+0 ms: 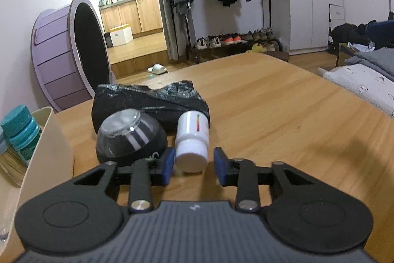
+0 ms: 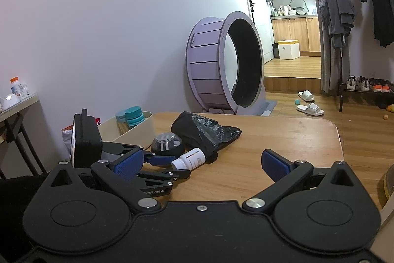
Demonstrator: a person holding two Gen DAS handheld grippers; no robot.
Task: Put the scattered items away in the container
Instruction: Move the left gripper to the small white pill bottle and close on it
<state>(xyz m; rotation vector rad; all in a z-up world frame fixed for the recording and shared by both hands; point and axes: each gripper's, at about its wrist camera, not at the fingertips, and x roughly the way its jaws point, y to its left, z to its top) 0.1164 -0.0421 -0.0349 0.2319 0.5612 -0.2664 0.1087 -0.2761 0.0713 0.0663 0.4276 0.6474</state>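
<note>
Wooden table [image 1: 283,110], purple wheel [image 2: 214,61], kitchen doorway [image 2: 290,11]

left gripper [image 1: 192,165]: jaws parted, low | right gripper [image 2: 200,164]: jaws wide, raised

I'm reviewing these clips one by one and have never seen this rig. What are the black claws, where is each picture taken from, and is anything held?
No robot: a person holds a two-finger gripper in each hand, with a camera on each looking along its fingers. The left camera shows the left gripper, open, its blue pads either side of a white bottle lying on the table, not yet clamped. The right camera shows the right gripper open and empty. Beside the bottle sit a black domed ball and a black bag. The beige container already holds a teal-capped bottle.
</note>
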